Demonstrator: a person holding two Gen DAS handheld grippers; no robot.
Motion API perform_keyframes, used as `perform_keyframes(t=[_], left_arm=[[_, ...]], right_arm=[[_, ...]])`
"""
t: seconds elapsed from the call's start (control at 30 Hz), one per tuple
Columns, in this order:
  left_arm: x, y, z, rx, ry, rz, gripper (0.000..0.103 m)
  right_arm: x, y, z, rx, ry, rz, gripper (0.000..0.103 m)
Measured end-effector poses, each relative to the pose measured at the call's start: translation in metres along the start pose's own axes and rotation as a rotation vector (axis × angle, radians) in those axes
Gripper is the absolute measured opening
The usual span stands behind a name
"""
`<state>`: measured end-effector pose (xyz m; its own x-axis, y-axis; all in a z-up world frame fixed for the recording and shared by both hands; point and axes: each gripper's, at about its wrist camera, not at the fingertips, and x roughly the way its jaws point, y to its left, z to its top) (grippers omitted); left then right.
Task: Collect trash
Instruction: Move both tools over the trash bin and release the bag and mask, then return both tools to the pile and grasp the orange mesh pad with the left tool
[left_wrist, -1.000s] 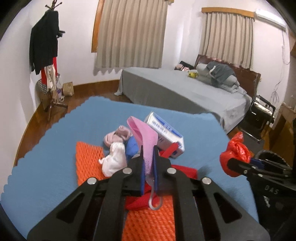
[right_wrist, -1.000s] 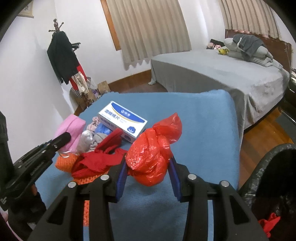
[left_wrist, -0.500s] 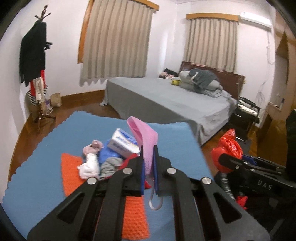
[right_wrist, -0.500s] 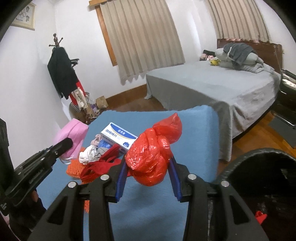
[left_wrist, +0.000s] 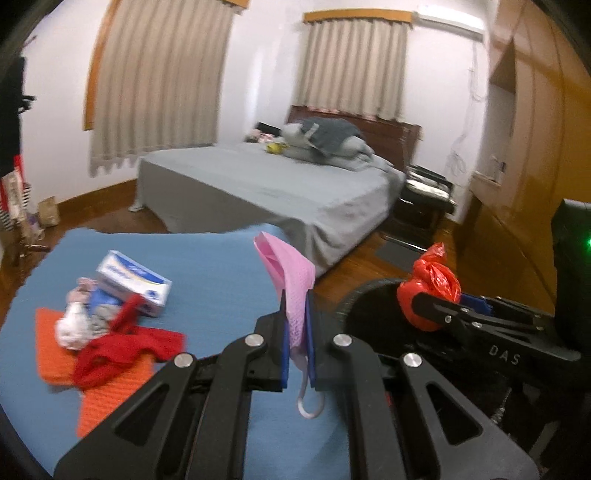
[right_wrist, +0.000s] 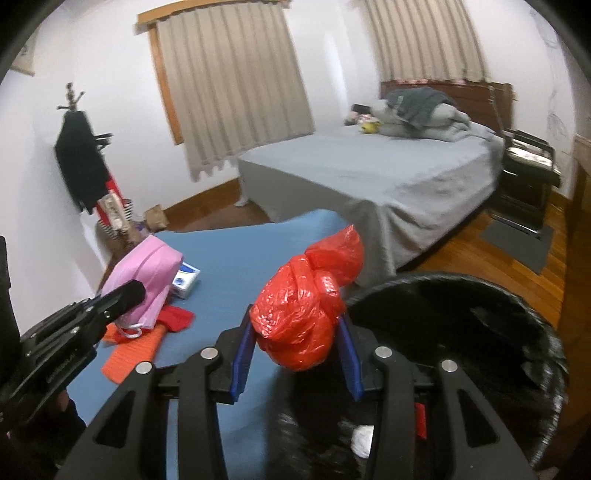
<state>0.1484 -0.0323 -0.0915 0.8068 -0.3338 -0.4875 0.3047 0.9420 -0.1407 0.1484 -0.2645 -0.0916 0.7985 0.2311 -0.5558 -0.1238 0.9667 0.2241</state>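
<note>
My left gripper (left_wrist: 296, 321) is shut on a pink face mask (left_wrist: 291, 284), whose white ear loop hangs below the jaws. It hovers over the right edge of the blue mat (left_wrist: 207, 280). My right gripper (right_wrist: 295, 343) is shut on a knotted red plastic bag (right_wrist: 303, 314) and hangs over the rim of a black-lined trash bin (right_wrist: 480, 332). In the left wrist view the red bag (left_wrist: 430, 291) sits above the bin (left_wrist: 369, 306). The right wrist view shows the mask (right_wrist: 147, 280) at left.
On the mat lie a blue-and-white box (left_wrist: 133, 284), red cloth (left_wrist: 122, 347), an orange net sheet (left_wrist: 110, 384) and small crumpled scraps (left_wrist: 77, 325). A grey bed (left_wrist: 266, 188) stands behind. The bin holds a few scraps (right_wrist: 364, 439). Wooden floor lies to the right.
Both grippers have swung right, away from the pile on the mat toward the bin, each keeping its load. The bin now fills the right wrist view's lower right.
</note>
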Motion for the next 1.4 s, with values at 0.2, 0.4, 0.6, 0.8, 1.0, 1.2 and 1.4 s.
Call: perform_keyframes(t=[0.2,0.4,0.6,0.8,1.0,1.2,1.4], left_arm=[[0.029,-0.036,-0.010,0.037,0.051,-0.095,0.007],[0.057,-0.066,-0.018,0.062,0.089,-0.165,0.007],[0.078,-0.092,-0.023,0.093,0.116,-0.224,0.010],[0.080,-0.097,-0.024,0.099,0.117,-0.239,0.041],[0.074,-0.085,-0.018,0.078,0.098,-0.205,0.050],[0.056,-0.057,-0.010,0.052,0.050,-0.132,0.069],[0.033,-0.020,-0.001,0.047,0.005,-0.025,0.084]], right_arm=[[-0.009,-0.038,-0.011,0.041,0.015,-0.083,0.041],[-0.016,-0.071,-0.019,0.086,0.022,-0.150,0.042],[-0.020,-0.098,-0.029,0.131,0.036,-0.202,0.045],[-0.025,-0.110,-0.036,0.148,0.037,-0.233,0.055],[-0.030,-0.113,-0.034,0.147,0.017,-0.249,0.074],[-0.035,-0.098,-0.026,0.114,-0.028,-0.254,0.097],[-0.024,-0.071,-0.018,0.086,-0.029,-0.197,0.097]])
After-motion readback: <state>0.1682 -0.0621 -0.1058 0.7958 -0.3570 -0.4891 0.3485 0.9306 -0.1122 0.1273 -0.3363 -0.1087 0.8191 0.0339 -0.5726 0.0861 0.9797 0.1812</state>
